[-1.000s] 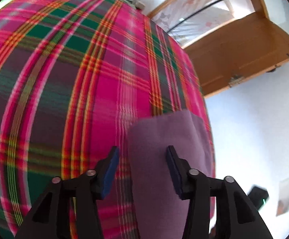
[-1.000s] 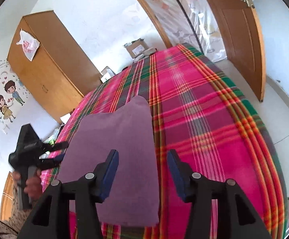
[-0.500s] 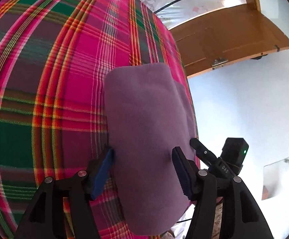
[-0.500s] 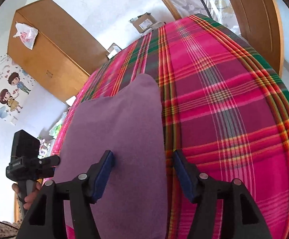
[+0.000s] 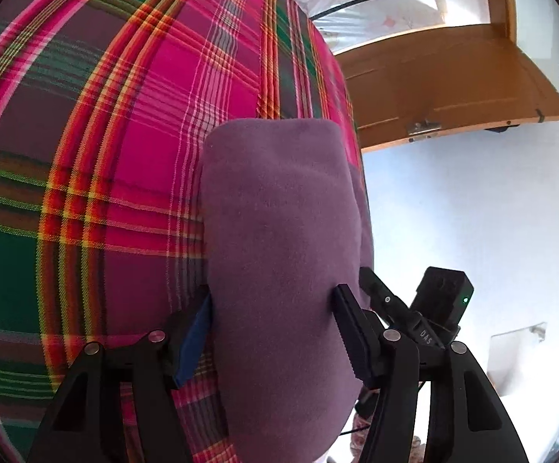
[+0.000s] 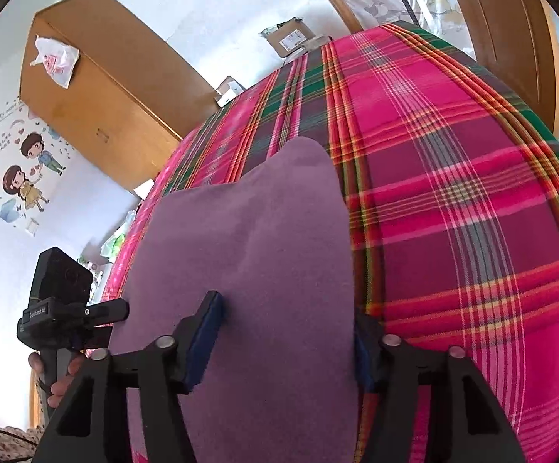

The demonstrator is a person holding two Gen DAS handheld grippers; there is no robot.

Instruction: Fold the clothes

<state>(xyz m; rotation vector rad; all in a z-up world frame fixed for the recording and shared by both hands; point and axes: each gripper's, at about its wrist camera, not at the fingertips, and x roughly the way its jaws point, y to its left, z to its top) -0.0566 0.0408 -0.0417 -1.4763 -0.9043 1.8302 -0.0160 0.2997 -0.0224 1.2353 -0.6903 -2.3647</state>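
Bright plaid bedspread [image 5: 117,146] in pink, green and purple covers the bed before you, with a wooden wardrobe [image 6: 98,104] and an open wooden door [image 5: 445,85] beyond. On it, near the bed's edge, lies a folded mauve fleece garment [image 5: 279,231]. Your left gripper [image 5: 273,333] has its jaws spread wide, one blue pad on each side of the garment's near end, not yet pinching it. Your right gripper [image 6: 285,341] is likewise wide open astride the other edge of the same cloth, one finger lying on top of it. Your hand [image 6: 61,376] on the left handle shows in the right view.
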